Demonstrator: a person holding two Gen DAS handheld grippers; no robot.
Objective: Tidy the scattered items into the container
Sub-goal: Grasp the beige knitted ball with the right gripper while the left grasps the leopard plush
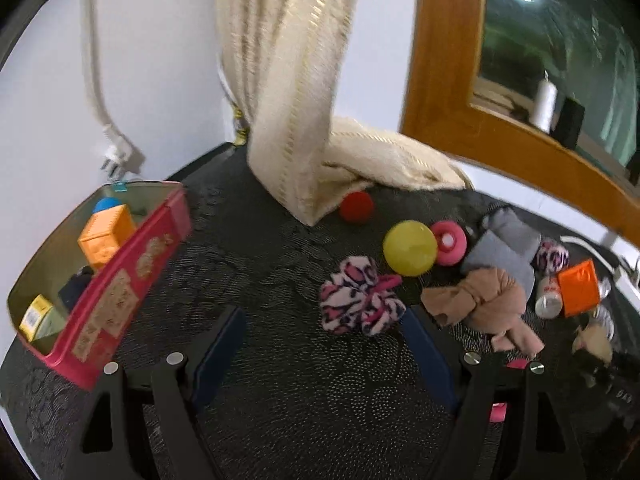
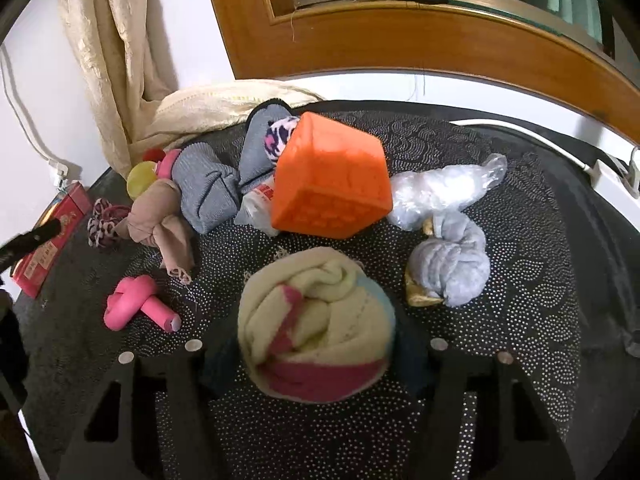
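R gripper (image 2: 318,354): jaws closed in around 1 rolled cream/pink/pale-blue cloth bundle (image 2: 316,332); the bundle fills the gap, dark pads hidden at both its sides, looks pinched. It sits on the dark dotted table mat (image 2: 500,280).

Outward from there, R view: 1 orange cube (image 2: 332,180) just behind the bundle, tilted on an edge, leaning on a small plastic bottle (image 2: 256,204). To its right 1 clear plastic bag (image 2: 444,188), then 1 grey knotted cloth (image 2: 452,260) nearer the camera. To the left: 1 pink foam curler (image 2: 134,302), 1 tan knotted cloth (image 2: 160,216), 1 grey ribbed cloth (image 2: 208,192), 1 yellow ball (image 2: 140,178).

L gripper (image 1: 322,334): jaws spread wide, nothing between, only mat under them. 1 pink/white/black fuzzy sock bundle (image 1: 358,296) lies just past the tips, toward the right finger (image 1: 424,352).

Beyond, L view: 1 red ball (image 1: 357,206) by the cream curtain (image 1: 288,120), 1 pink ring-shaped toy (image 1: 450,242) touching the yellow ball.

Container: 1 red tin (image 1: 116,296) at far left of L view, open. Inside: 1 orange cube (image 1: 106,236), 1 blue ball (image 1: 106,204), 1 yellow box (image 1: 36,316), 1 dark item, unclear.
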